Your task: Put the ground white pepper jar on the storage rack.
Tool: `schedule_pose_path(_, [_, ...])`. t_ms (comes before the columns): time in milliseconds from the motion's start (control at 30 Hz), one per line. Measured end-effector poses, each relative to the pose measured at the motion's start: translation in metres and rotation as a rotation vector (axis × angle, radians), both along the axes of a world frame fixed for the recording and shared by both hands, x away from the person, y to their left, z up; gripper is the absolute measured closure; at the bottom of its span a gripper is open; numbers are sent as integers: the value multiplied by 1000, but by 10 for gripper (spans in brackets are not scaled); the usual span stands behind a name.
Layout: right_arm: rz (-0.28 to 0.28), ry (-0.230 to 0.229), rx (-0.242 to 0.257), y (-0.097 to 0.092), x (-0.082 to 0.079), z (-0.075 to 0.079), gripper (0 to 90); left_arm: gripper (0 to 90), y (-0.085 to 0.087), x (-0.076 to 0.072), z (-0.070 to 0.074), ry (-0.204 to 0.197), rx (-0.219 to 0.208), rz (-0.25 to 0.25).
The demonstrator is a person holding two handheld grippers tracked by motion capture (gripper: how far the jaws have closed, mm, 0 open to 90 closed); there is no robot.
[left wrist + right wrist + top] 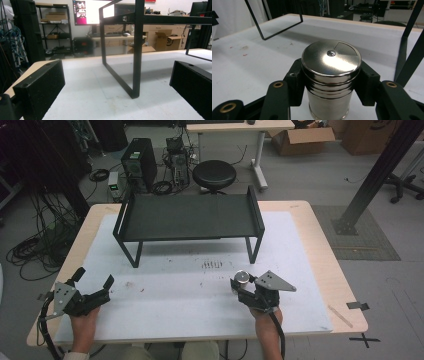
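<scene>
One steel canister (331, 75), base cut off, gripped by right tool (331, 87).

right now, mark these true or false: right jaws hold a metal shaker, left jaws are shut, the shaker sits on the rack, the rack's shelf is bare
1. The right gripper clamps a metal shaker: true.
2. The left gripper has its jaws shut: false, they stand wide open on nothing.
3. The shaker sits on the black rack: false, it is in front of the rack, over the white mat.
4. The rack's shelf is bare: true.
</scene>
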State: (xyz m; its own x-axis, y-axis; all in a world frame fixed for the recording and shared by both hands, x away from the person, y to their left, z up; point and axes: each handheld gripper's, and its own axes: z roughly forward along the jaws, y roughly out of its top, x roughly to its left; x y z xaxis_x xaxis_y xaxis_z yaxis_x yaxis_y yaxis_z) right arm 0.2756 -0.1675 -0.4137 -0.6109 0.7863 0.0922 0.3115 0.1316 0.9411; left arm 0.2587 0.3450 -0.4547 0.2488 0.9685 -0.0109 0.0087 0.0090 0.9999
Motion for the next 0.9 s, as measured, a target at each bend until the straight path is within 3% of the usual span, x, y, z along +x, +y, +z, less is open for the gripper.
schedule_pose_path(900, [75, -73, 8, 14, 18, 77, 489, 2, 0, 0, 0, 1, 0, 0])
